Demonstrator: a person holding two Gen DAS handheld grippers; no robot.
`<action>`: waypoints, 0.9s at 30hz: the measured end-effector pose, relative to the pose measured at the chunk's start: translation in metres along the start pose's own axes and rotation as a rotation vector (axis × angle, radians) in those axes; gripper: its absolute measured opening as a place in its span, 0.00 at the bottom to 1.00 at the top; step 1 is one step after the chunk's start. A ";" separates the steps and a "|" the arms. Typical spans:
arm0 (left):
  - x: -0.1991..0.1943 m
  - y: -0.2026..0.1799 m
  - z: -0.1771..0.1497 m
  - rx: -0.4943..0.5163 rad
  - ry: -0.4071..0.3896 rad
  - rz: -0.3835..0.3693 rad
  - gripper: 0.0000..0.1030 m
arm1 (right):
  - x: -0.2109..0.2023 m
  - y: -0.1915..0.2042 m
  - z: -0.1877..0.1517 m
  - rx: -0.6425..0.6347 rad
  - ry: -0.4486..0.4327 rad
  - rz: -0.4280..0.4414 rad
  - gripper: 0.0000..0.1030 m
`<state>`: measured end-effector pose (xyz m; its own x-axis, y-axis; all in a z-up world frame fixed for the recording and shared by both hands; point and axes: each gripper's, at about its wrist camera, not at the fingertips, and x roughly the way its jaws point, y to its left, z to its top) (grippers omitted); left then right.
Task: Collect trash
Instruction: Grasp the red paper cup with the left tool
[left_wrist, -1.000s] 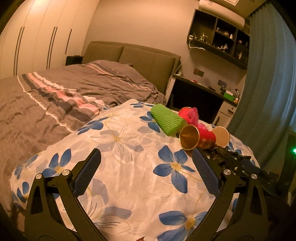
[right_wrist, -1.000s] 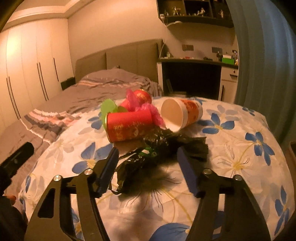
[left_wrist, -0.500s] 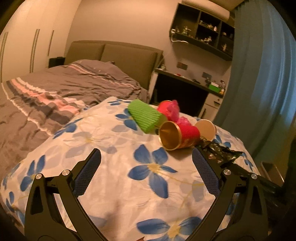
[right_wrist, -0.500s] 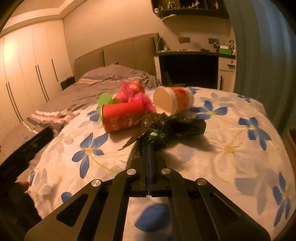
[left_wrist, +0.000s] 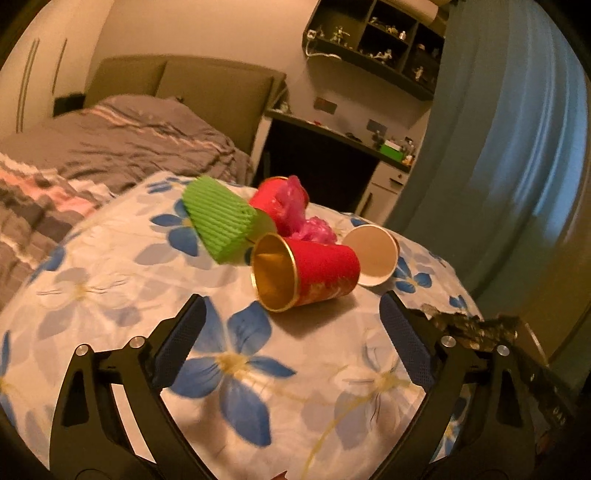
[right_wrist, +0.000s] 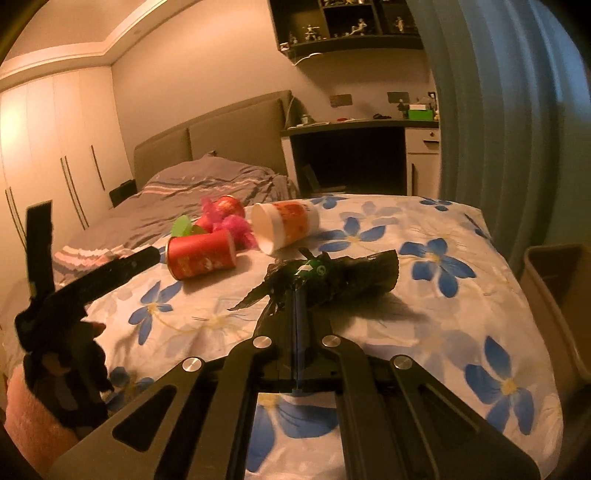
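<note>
My right gripper (right_wrist: 297, 295) is shut on a crumpled black plastic bag (right_wrist: 343, 277) and holds it just above the flowered quilt (right_wrist: 424, 332); the bag also shows in the left wrist view (left_wrist: 469, 326). My left gripper (left_wrist: 291, 339) is open and empty, just short of a red cup with a gold inside (left_wrist: 306, 275) lying on its side. Behind it lie a green ribbed cup (left_wrist: 221, 221), a pink crumpled wrapper (left_wrist: 314, 230), another red cup (left_wrist: 275, 199) and a white paper cup (left_wrist: 373, 254). The same pile shows in the right wrist view (right_wrist: 201, 254).
A beige bin (right_wrist: 557, 291) stands off the bed's right edge. A grey striped blanket (left_wrist: 92, 147) and headboard (left_wrist: 192, 92) lie beyond. A desk (right_wrist: 354, 147), shelves and a blue curtain (left_wrist: 498, 147) are at the back right.
My right gripper closed on the black bag and lifted it a little toward the right. My left gripper moved forward and rightward, closer to the red cup.
</note>
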<state>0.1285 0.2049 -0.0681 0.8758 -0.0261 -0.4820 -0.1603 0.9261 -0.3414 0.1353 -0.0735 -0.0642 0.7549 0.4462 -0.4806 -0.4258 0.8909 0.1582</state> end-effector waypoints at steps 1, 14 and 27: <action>0.005 0.000 0.002 -0.004 0.012 -0.008 0.84 | 0.000 -0.001 0.000 0.001 -0.001 -0.001 0.01; 0.040 0.001 0.013 0.041 0.094 -0.081 0.53 | 0.000 -0.008 0.001 0.007 -0.011 0.012 0.01; 0.027 -0.020 0.002 0.073 0.107 -0.138 0.02 | -0.006 -0.007 0.003 -0.003 -0.023 0.014 0.01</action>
<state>0.1559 0.1864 -0.0725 0.8331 -0.1915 -0.5189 -0.0046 0.9357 -0.3527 0.1351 -0.0822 -0.0603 0.7598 0.4608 -0.4586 -0.4385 0.8840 0.1619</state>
